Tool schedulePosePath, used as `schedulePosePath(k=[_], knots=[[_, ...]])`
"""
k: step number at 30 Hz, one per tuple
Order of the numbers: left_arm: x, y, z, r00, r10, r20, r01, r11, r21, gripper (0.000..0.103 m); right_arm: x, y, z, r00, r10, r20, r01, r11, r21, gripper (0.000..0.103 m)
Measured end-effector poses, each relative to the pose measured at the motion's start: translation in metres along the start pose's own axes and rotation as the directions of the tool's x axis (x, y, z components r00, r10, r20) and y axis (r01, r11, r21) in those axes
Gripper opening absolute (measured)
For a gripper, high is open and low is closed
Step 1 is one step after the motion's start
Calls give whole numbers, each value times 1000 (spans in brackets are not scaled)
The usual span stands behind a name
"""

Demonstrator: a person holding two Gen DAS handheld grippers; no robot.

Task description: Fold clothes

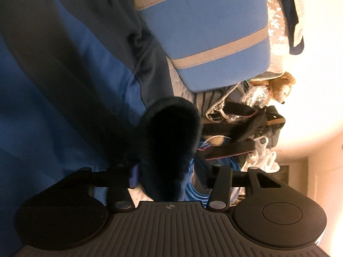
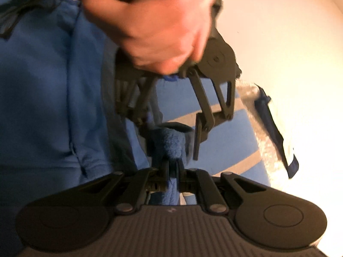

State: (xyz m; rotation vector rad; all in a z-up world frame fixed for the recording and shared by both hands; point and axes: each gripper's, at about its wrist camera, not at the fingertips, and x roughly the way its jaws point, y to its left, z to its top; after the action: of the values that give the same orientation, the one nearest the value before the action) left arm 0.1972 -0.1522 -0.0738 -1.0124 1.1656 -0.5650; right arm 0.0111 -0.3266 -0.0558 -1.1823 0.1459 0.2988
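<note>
A blue fleece garment with dark grey panels (image 1: 64, 64) fills the left of the left wrist view, and it also shows in the right wrist view (image 2: 42, 85). My right gripper (image 2: 171, 169) is shut on a fold of the blue fleece (image 2: 171, 143). My left gripper (image 1: 171, 167) has a dark fuzzy bunch of the garment (image 1: 171, 132) between its wide-set jaws. In the right wrist view the left gripper (image 2: 171, 132) is held by a hand (image 2: 154, 25) just beyond my right one, jaws apart around the same fleece.
A blue cushion with grey stripes (image 1: 203, 32) lies behind the garment. A teddy bear (image 1: 278, 85), dark bags (image 1: 246, 124) and plastic wrappers are piled at the right. A dark blue strap (image 2: 276, 128) hangs near the pale wall.
</note>
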Motion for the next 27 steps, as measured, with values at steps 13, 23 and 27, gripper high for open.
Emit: schedulePosePath(k=[13, 23, 27], knots=[[-2, -21, -3, 997, 71, -4, -69, 976, 206, 18, -10, 22, 2, 998, 21, 55, -11, 986, -164, 7], [-32, -49, -7, 994, -87, 60, 61, 934, 353, 16, -1, -7, -8, 999, -45, 14, 44, 997, 70, 82], [-46, -64, -7, 988, -125, 92, 76, 907, 413, 16, 17, -21, -23, 995, -76, -65, 88, 976, 200, 89]])
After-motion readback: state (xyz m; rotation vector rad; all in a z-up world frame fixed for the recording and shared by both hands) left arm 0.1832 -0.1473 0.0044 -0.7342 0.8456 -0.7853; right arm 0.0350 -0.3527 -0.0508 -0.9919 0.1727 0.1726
